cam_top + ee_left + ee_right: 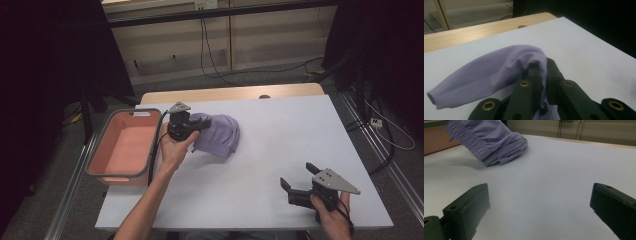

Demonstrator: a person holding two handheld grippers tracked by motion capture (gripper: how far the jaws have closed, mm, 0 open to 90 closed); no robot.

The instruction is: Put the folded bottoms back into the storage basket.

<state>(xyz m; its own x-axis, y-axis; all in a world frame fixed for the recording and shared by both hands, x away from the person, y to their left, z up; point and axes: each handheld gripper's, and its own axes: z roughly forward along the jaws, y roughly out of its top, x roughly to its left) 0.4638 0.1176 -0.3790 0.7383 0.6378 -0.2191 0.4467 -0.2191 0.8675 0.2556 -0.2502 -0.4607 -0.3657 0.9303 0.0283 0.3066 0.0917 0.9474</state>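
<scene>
**Left tool clamped on the cloth beside the basket**

We see the left tool [199,125] closed on a fold of the soft lilac cloth garment [217,134]; in the left gripper view the two black jaws meet with fabric [486,77] pinched between them, and the cloth drapes over the jaw tips and away to one side. The garment sits bunched on the pale grey bench [280,150], in its far left part, with much of its bulk resting on the surface; the right gripper view shows its gathered, ribbed edge [466,138] raised slightly off the bench at the held end. The salmon-pink rectangular plastic basket [102,165] stands at the left edge of the bench, just beside the left hand [172,150], open side up; we see nothing inside it. The right tool [296,179] rests low near the front right of the bench, its jaws wide apart and holding nothing, well apart from the garment. The relation that matters: the basket lies directly to the left of the held cloth, on the far side of the left tool from the bundle; we judge that the left hand, much the nearer, would carry the garment across the basket's near wall, and that trailing fabric could catch on the rim.
</scene>
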